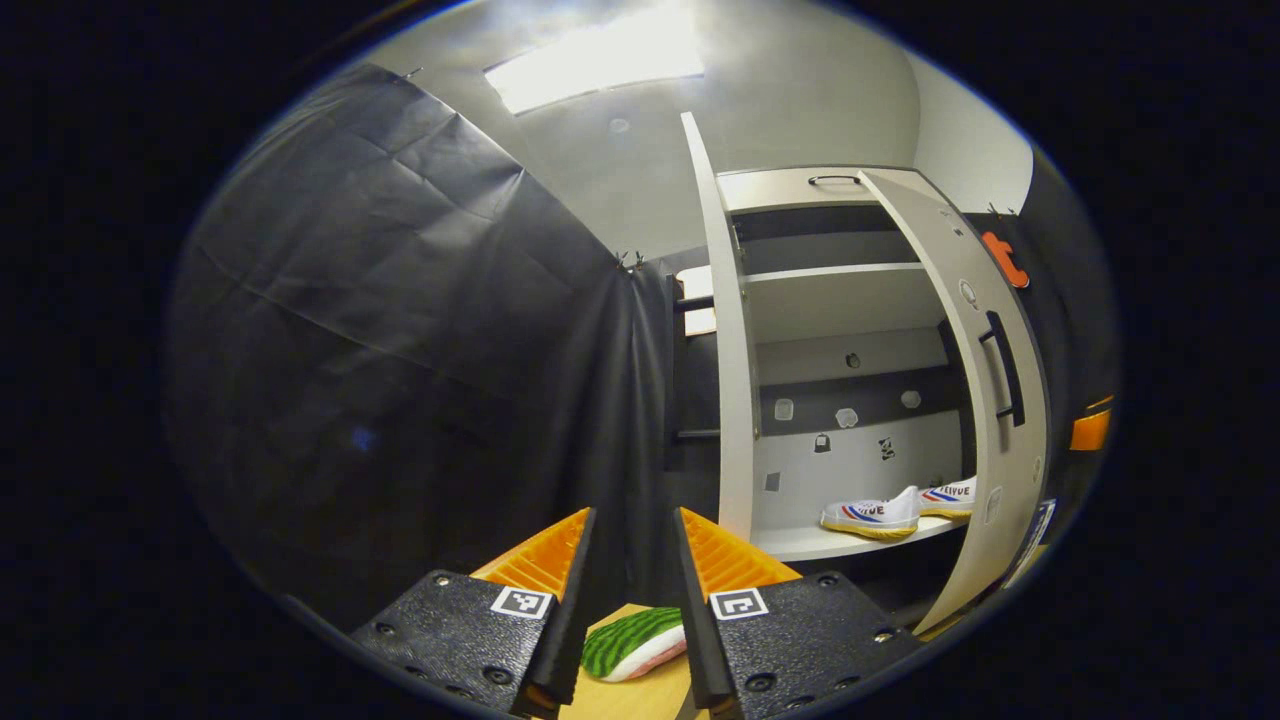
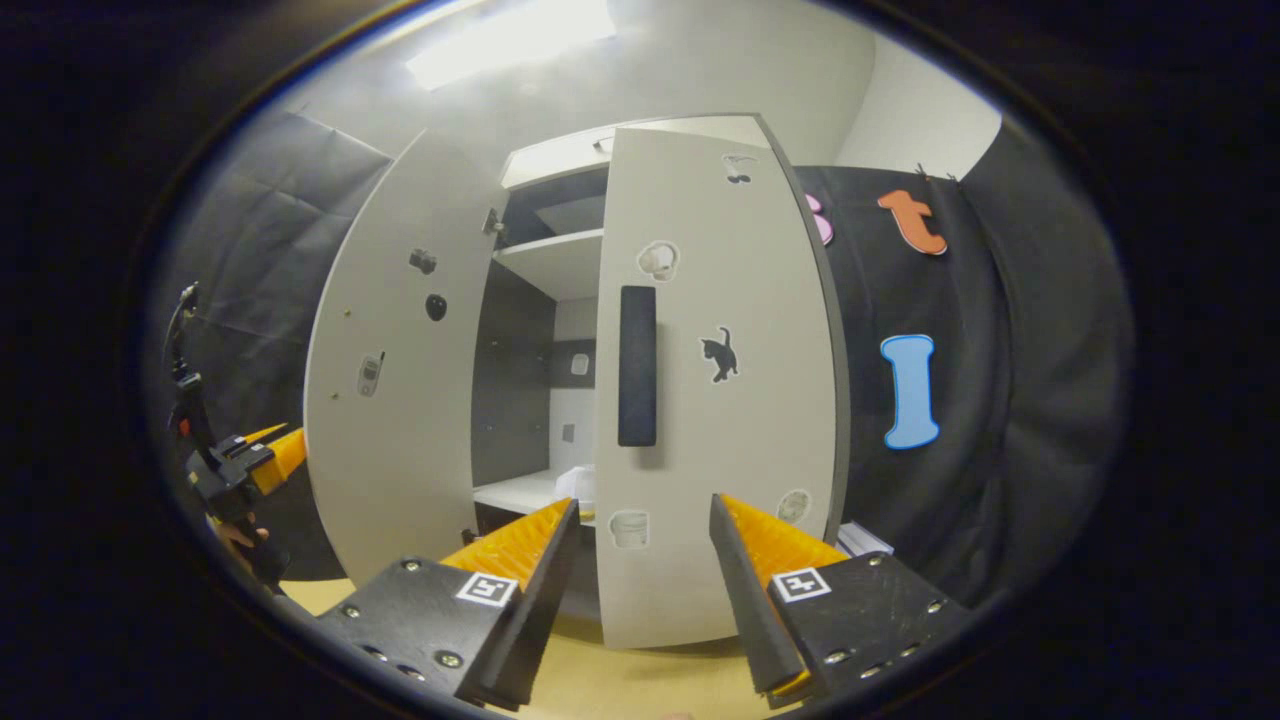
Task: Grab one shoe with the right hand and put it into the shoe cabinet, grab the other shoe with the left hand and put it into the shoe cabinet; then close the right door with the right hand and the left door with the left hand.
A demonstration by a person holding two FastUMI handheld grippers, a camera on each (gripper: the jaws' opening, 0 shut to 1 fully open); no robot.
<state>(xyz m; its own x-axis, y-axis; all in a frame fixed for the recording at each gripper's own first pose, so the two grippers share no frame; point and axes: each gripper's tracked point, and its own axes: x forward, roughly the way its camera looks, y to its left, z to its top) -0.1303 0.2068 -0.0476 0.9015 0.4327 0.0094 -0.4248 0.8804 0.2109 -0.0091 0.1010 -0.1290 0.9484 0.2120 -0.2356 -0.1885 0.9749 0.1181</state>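
Shoes shelved, both doors left to shut

The right gripper [image 2: 640,560] hangs part open and empty, facing the right door [image 2: 715,400] below its handle [image 2: 637,365]. The left gripper [image 1: 632,575], also parted and empty, sits over the bench [image 1: 635,695] and a green striped item [image 1: 632,643], beside the left door [image 1: 733,400]. Both shoes [image 1: 872,517] rest at the front edge of the cabinet [image 1: 850,300] shelf; the doors stand ajar.

left gripper view faces shoe cabinet [image 1: 840,300] obliquely; right gripper view nearer, frontal; both share cabinet.
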